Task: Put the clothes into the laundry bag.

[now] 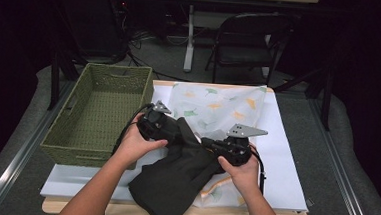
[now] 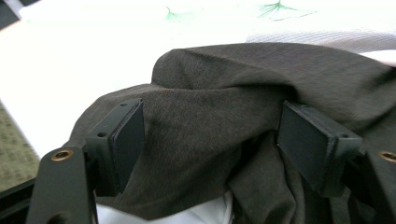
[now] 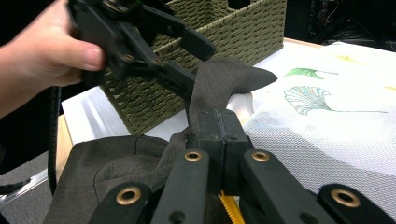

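Note:
A dark grey-brown cloth (image 1: 174, 181) lies crumpled over the table's front edge, on top of a white cloth printed with green and yellow leaves (image 1: 218, 104). My right gripper (image 3: 219, 122) is shut on a raised fold of the dark cloth (image 3: 224, 77). In the high view the right gripper (image 1: 207, 144) points left, toward the left gripper (image 1: 181, 129). My left gripper (image 2: 210, 135) is open, its jaws spread wide around a hump of the dark cloth (image 2: 210, 93) without pinching it. In the right gripper view the left gripper (image 3: 187, 60) straddles the fold's upper corner.
A green woven basket (image 1: 88, 151) stands at the table's left, close beside the left hand (image 1: 136, 144). A white sheet (image 1: 280, 158) covers the table top. Behind the table stand a folding chair (image 1: 247, 41) and a table leg (image 1: 189, 37).

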A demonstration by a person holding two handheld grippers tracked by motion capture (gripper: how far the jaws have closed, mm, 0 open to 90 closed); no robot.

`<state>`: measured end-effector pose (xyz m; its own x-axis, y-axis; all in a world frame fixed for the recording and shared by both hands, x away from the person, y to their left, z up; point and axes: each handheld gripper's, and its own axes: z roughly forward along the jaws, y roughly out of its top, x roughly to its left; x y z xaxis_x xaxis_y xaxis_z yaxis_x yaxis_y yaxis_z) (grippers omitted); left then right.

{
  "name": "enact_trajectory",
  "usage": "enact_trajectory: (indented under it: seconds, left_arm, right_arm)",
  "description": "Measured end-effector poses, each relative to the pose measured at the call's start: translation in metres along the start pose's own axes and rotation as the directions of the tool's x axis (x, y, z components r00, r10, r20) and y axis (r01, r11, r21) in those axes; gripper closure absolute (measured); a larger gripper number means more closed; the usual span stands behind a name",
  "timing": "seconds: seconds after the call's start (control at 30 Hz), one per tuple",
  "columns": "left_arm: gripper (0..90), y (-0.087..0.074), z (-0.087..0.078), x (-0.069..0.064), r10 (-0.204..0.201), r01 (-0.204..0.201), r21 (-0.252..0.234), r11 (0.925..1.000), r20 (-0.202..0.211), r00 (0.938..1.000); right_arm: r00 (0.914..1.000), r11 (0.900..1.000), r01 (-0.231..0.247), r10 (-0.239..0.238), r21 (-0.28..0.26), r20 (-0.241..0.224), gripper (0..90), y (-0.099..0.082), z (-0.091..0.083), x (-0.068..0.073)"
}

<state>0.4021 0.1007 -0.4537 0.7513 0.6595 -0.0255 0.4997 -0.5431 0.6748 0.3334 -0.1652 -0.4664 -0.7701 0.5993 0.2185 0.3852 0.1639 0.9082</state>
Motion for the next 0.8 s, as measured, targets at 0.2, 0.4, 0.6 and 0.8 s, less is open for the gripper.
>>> enact_trajectory:
  seconds: [0.2, 0.4, 0.6, 0.8]
  left_arm:
    - [24.4, 0.000, 0.008, 0.002, 0.000, -0.001, 0.018, 0.9998, 0.023, 0.9997]
    - [75.7, -0.006, 0.013, -0.012, 0.078, -0.082, 0.062, 0.9947, 0.062, 0.9950]
    - [87.3, -0.012, 0.002, -0.020, 0.058, -0.059, 0.038, 0.9975, 0.036, 0.9977]
    - [89.0, -0.022, -0.010, -0.043, 0.082, -0.086, 0.035, 0.9957, 0.107, 0.9909]
  right_arm:
    - [1.0000, 1.0000, 0.002, -0.002, 0.000, 0.001, 90.0, 0.000, 0.000, 0.000]
    - [1.0000, 1.0000, 0.002, -0.002, 0.001, 0.001, 90.0, 0.000, 0.001, -0.001]
    - [1.0000, 1.0000, 0.000, 0.000, -0.004, 0.001, 90.0, 0.000, 0.001, 0.000]
    - [1.0000, 1.0000, -0.006, 0.006, -0.006, -0.002, 90.0, 0.001, 0.004, -0.001]
